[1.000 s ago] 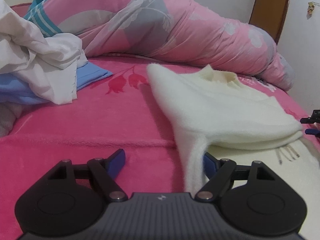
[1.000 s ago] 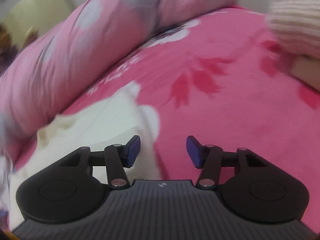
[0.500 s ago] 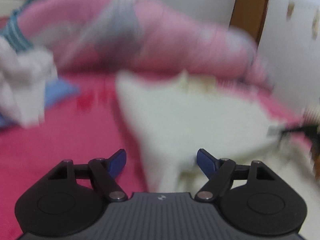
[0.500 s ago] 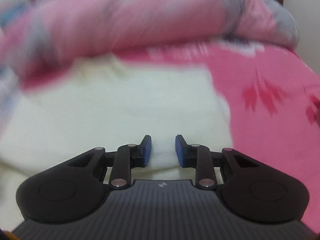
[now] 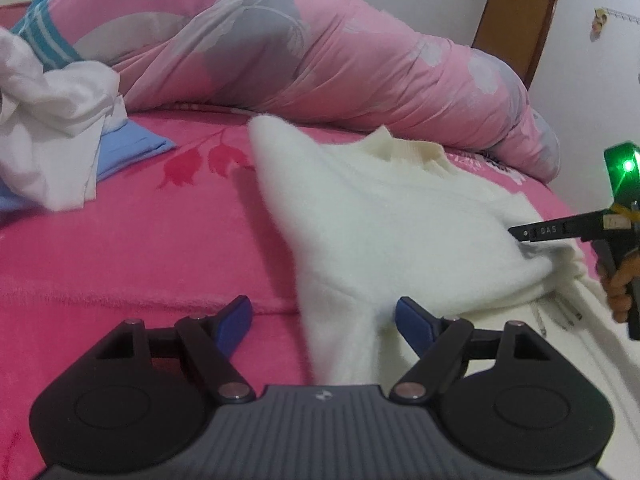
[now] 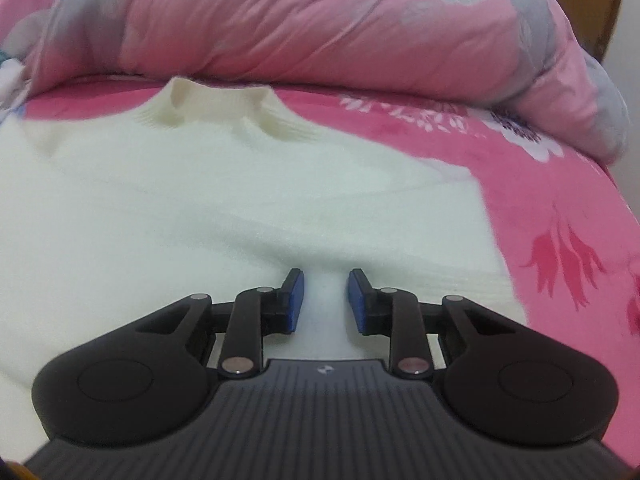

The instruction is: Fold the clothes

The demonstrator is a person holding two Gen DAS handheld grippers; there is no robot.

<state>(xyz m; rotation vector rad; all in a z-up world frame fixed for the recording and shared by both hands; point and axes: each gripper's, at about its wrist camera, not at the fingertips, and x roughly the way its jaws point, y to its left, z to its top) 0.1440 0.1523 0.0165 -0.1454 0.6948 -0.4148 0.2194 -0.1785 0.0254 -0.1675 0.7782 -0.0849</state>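
Note:
A fluffy white sweater [image 5: 380,216] lies folded on the pink bed cover [image 5: 140,248], its ribbed collar [image 5: 404,148] toward the duvet. My left gripper [image 5: 324,318] is open wide at the sweater's near edge, and a narrow strip of the sweater runs between its fingers without being pinched. In the right wrist view the sweater [image 6: 180,208] fills the lower frame. My right gripper [image 6: 326,300] has its blue pads [image 6: 294,300] drawn close on a raised ridge of the knit. The left wrist view shows the right gripper [image 5: 524,234] touching the sweater's right side.
A rolled pink and grey floral duvet [image 5: 320,60] lies along the back of the bed. A heap of white cloth [image 5: 48,120] on a blue garment [image 5: 132,148] sits at the left. A wooden door [image 5: 516,20] stands behind. A hand [image 5: 620,280] holds the right gripper's handle.
My right gripper swung over from the bare bed cover to the sweater and narrowed its jaws onto the knit. The left gripper stayed open and shifted slightly.

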